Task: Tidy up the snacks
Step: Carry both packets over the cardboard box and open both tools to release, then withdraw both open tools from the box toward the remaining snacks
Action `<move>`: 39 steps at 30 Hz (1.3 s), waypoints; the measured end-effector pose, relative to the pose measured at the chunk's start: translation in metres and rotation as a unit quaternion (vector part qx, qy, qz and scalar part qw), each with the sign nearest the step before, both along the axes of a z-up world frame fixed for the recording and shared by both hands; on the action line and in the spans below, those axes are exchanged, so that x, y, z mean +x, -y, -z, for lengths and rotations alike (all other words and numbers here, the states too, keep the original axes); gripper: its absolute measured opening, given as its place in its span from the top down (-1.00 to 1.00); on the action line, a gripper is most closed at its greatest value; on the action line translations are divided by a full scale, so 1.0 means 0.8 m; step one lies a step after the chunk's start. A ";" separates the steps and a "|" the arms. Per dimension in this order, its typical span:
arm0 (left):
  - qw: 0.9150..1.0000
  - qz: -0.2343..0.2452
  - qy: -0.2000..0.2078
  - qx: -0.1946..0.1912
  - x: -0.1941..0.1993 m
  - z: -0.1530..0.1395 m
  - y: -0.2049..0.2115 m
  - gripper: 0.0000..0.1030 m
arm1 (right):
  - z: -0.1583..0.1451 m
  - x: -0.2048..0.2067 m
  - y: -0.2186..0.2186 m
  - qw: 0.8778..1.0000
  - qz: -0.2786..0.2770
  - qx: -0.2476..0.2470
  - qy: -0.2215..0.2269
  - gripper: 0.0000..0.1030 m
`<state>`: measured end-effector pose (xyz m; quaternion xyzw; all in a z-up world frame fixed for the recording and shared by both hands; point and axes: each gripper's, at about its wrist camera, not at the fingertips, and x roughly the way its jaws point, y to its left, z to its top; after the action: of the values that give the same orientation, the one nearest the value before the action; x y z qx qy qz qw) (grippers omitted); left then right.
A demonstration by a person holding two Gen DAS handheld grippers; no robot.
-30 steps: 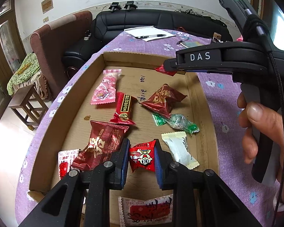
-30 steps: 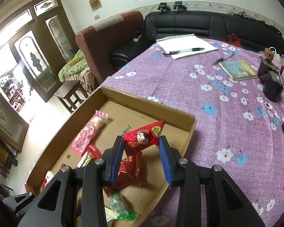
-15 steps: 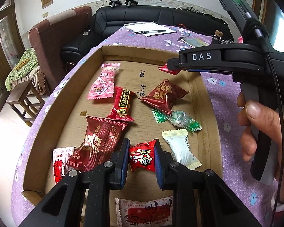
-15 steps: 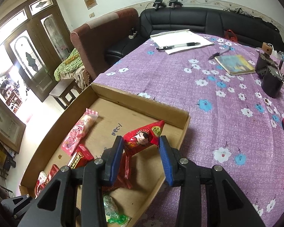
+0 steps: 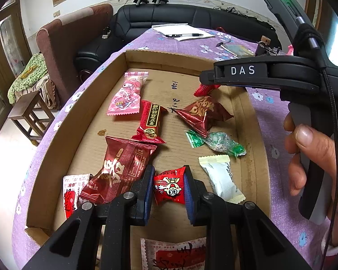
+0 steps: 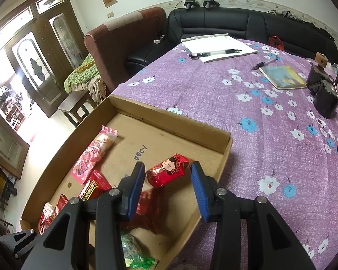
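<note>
Evidently the cardboard tray (image 5: 83, 121) is the collecting place, so everything here is told from it. It lies on a table under a purple flowered cloth (image 6: 214, 94), and most wrapped snacks already rest on its floor.

Over the tray's near end, the left gripper (image 5: 169, 187) is clenched on a small red candy with a cartoon face (image 5: 169, 189); both blue pads press the wrapper's sides, which judges as a carry grip, held low so the piece can be set down among the others. Beside it in the tray lie a dark red packet (image 5: 121, 166) on one side and a white packet (image 5: 222, 177) on the other, with a green wrapped sweet (image 5: 216, 141) farther in.

Near the tray's far right corner, the right gripper (image 6: 167, 177) has just been opening its jaws. A red candy printed with a face (image 6: 167, 172) lies between them, but gaps show on both sides and no pad presses it, so it reads as released onto the tray floor close to the far wall. That spot seems chosen to keep red sweets together, though the sorting rule is only a guess.

A pink packet (image 6: 94, 155) sits toward the tray's left wall.
</note>
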<state>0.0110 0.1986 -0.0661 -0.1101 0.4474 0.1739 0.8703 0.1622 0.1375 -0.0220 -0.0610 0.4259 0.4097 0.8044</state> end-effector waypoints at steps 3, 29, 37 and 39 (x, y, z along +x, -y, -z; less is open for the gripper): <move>1.000 -0.002 0.000 -0.002 0.000 0.000 -0.002 0.50 | -0.001 -0.001 0.000 1.000 0.002 -0.002 0.004 0.20; 1.000 -0.019 0.020 0.004 -0.014 -0.024 0.005 -0.21 | -0.040 -0.020 0.026 0.999 0.008 0.028 0.019 -0.07; 0.999 -0.023 0.031 0.017 -0.022 -0.038 0.013 -0.34 | -0.055 -0.033 0.056 0.999 0.014 0.043 0.025 -0.07; 0.999 -0.025 0.035 0.016 -0.024 -0.042 0.013 -0.37 | -0.056 -0.034 0.063 0.999 0.017 0.046 0.024 -0.07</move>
<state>-0.0084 0.1879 -0.0322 -0.1132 0.4107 0.1991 0.8826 0.1350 0.0874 0.0225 -0.0265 0.3882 0.4136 0.8231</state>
